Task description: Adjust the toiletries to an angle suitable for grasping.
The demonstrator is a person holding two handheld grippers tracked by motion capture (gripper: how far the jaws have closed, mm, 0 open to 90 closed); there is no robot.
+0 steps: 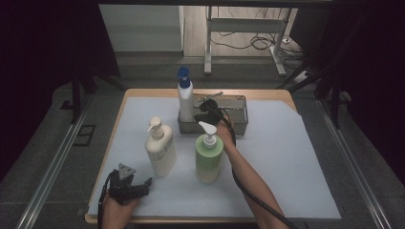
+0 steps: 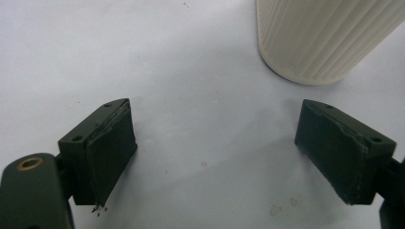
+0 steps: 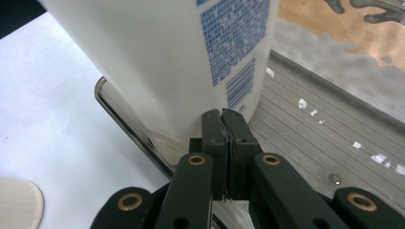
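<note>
a pale sheet [image 1: 286, 157] covers the wooden table [image 1: 143, 93], with dark curtains at both sides and a desk frame [image 1: 239, 28] on the floor beyond. the right gripper [image 3: 223, 117] has its jaws pressed together on nothing, tips against the white bottle [image 3: 157, 62] standing in the metal tray [image 1: 239, 125]. a green bottle [image 1: 208, 160] stands just behind that hand. the left gripper [image 2: 215, 148] rests with jaws wide on the sheet, a cream bottle [image 2: 320, 38] just ahead of its fingers.

The white bottle [image 1: 185, 98] with a blue pump top stands upright in the left end of the metal tray [image 1: 239, 125], near the table's far edge. Its label [image 3: 234, 52] carries blue print and a barcode.
</note>
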